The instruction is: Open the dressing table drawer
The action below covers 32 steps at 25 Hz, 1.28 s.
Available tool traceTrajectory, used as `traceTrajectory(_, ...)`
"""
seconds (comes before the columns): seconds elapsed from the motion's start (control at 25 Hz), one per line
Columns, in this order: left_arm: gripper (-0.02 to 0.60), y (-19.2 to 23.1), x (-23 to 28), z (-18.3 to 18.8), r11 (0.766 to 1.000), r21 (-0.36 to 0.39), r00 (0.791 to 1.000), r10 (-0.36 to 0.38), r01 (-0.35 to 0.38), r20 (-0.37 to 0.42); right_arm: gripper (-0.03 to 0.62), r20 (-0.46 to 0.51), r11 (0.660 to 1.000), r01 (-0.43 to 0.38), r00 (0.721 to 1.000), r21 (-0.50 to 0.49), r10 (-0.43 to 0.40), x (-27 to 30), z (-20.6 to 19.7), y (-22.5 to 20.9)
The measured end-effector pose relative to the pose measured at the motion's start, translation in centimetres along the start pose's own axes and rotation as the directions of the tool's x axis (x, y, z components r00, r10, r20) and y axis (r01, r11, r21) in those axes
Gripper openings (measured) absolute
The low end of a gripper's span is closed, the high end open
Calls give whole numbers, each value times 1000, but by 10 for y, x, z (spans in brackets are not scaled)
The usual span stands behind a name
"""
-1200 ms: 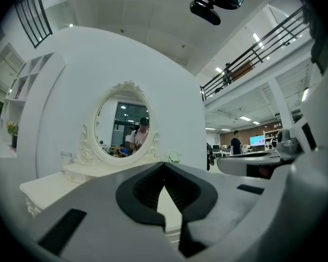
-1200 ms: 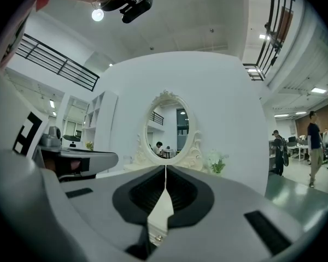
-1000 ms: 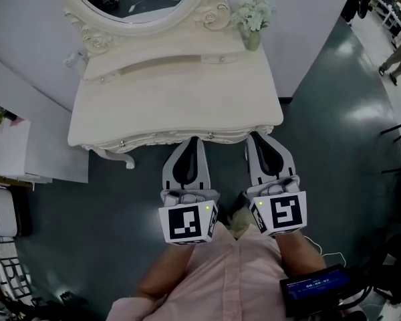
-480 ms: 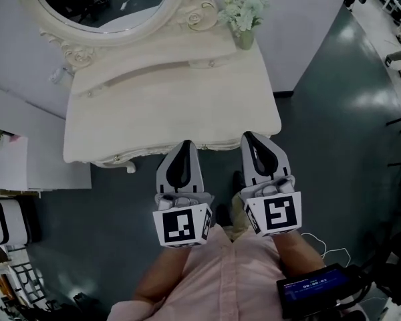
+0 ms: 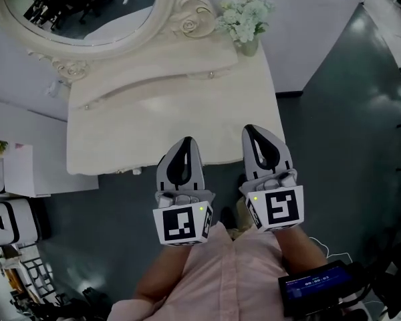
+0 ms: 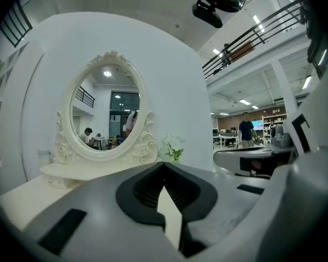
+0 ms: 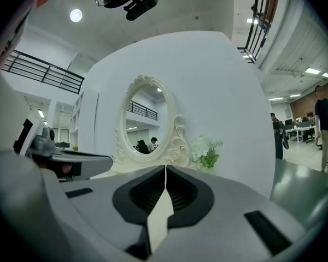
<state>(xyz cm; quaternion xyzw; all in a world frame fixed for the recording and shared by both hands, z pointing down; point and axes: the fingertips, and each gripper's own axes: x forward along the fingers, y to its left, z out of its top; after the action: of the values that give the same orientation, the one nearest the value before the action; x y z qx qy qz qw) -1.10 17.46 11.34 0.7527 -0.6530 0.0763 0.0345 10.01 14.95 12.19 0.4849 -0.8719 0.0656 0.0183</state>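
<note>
The cream dressing table [image 5: 120,136] stands against the white wall, with its oval mirror [image 5: 80,9] at the back. Its drawer front is hidden under the top's front edge in the head view. My left gripper [image 5: 185,141] and right gripper [image 5: 251,130] are side by side, both shut and holding nothing. Their tips lie over the top's front edge. In the left gripper view my left gripper [image 6: 164,164] points at the mirror [image 6: 105,113]. My right gripper [image 7: 165,168] faces the mirror [image 7: 147,119] too.
A vase of pale flowers [image 5: 245,17] stands at the table's back right corner. White cabinets [image 5: 13,179] sit left of the table. A device with a lit screen [image 5: 314,287] hangs at my right hip. People [image 7: 323,125] stand far off on the right.
Both grippers have moved forward toward the table, staying shut. Their tips were just short of its front edge; now they overlap the top. The table looks nearer.
</note>
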Motion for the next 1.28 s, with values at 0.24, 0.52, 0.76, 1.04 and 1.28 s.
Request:
traceTrajectory(0.24, 21, -7, 37, 14, 999, 36, 1000, 14, -14, 5, 20, 20, 1000, -20, 1000, 25, 19, 30, 8, -30)
traceTrajectory(0.52, 21, 3, 55, 36, 996, 42, 996, 72, -75, 61, 20, 59, 997, -71, 996, 7, 71, 61, 27, -39)
traceTrajectory(0.76, 21, 31, 62, 45, 989, 18, 985, 143, -146, 97, 20, 70, 991, -129, 989, -44, 132, 92, 39, -29)
traceTrajectory(1.04, 21, 63, 79, 34, 986, -24, 982, 166, -164, 87, 20, 44, 989, -127, 990, -69, 130, 129, 32, -21)
traceTrajectory(1.28, 21, 86, 117, 29, 993, -25, 990, 118, -116, 74, 20, 16, 993, -93, 995, -78, 94, 163, 27, -23)
